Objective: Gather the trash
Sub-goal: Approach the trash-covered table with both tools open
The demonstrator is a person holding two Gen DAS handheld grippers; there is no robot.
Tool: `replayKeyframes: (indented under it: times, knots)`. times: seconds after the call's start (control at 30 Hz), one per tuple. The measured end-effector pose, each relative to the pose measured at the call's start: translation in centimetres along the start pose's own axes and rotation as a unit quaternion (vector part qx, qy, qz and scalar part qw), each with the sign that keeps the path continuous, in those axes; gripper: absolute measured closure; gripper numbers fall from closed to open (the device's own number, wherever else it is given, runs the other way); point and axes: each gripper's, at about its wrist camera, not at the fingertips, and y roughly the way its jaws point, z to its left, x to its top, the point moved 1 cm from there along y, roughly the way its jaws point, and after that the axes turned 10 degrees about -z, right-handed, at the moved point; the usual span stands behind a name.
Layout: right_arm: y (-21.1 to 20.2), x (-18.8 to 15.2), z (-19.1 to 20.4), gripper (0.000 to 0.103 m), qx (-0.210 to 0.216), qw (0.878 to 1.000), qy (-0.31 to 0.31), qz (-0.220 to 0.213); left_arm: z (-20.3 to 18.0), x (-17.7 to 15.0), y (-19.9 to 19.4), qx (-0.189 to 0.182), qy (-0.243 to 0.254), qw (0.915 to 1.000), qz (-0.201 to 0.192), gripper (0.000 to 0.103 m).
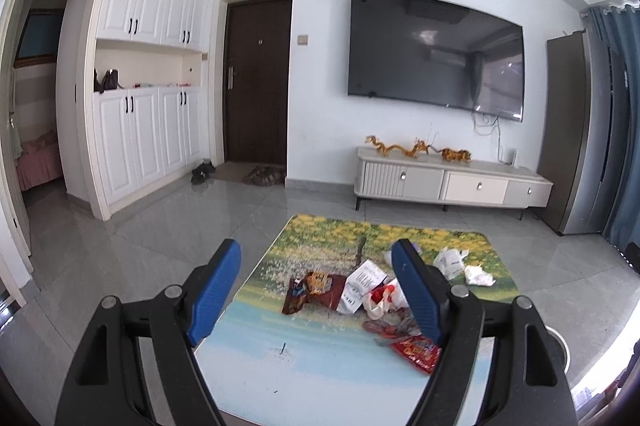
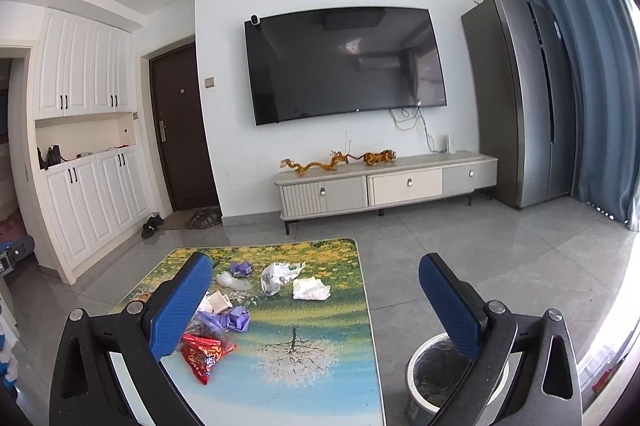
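Trash lies scattered on a low table [image 1: 280, 378] with a painted landscape top. In the left wrist view I see a brown snack bag [image 1: 310, 292], a white printed paper [image 1: 360, 286], a red wrapper [image 1: 416, 352] and a crumpled tissue [image 1: 478, 275]. The right wrist view shows the red wrapper [image 2: 204, 350], purple plastic [image 2: 232, 320], a white bag [image 2: 276, 276] and the tissue [image 2: 310, 289]. A grey trash bin [image 2: 416, 382] stands on the floor right of the table. My left gripper [image 1: 320, 290] and right gripper [image 2: 316, 310] hover above the table, both open and empty.
A wall-mounted TV [image 2: 344, 62] hangs over a low TV cabinet [image 2: 384, 182] with golden figurines. A tall fridge [image 2: 520, 98] and blue curtains [image 2: 592, 98] stand at the right. White cupboards [image 1: 148, 74], a dark door [image 1: 256, 78] and shoes [image 1: 202, 172] lie to the left.
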Motion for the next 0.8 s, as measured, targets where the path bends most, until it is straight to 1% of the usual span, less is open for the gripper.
replayKeyframes:
  times: [0.23, 0.33, 0.43, 0.5, 0.57, 0.67, 0.73, 0.8]
  knots:
    - [3.0, -1.9, -0.5, 0.000, 0.006, 0.999, 0.009, 0.041, 0.8, -2.8, 3.7, -0.021, -0.017, 0.9980, 0.057, 0.026]
    - [4.4, -2.9, -0.7, 0.000, 0.006, 0.998, 0.011, 0.058, 1.9, -4.2, 5.3, -0.028, -0.025, 0.9963, 0.077, 0.026]
    - [6.0, -4.1, -0.8, 0.000, 0.008, 0.997, 0.013, 0.077, 1.6, -5.1, 6.4, -0.049, -0.029, 0.9942, 0.091, 0.026]
    - [6.9, -4.7, -0.7, 0.000, 0.010, 0.996, 0.013, 0.087, 0.8, -5.8, 6.7, -0.077, -0.022, 0.9922, 0.096, 0.026]
    - [7.9, -5.3, -0.5, 0.000, 0.015, 0.995, 0.013, 0.100, -0.7, -6.5, 7.1, -0.114, -0.008, 0.9878, 0.105, 0.026]
    - [9.5, -6.5, -0.6, 0.000, 0.021, 0.992, 0.013, 0.126, -3.4, -8.1, 7.4, -0.171, 0.014, 0.9771, 0.125, 0.026]
    - [10.4, -7.3, -0.8, 0.000, 0.022, 0.990, 0.015, 0.136, -5.3, -9.2, 7.7, -0.210, 0.027, 0.9669, 0.143, 0.026]
    - [11.1, -7.9, -1.2, 0.000, 0.021, 0.989, 0.017, 0.145, -6.8, -10.2, 8.1, -0.229, 0.037, 0.9602, 0.156, 0.026]
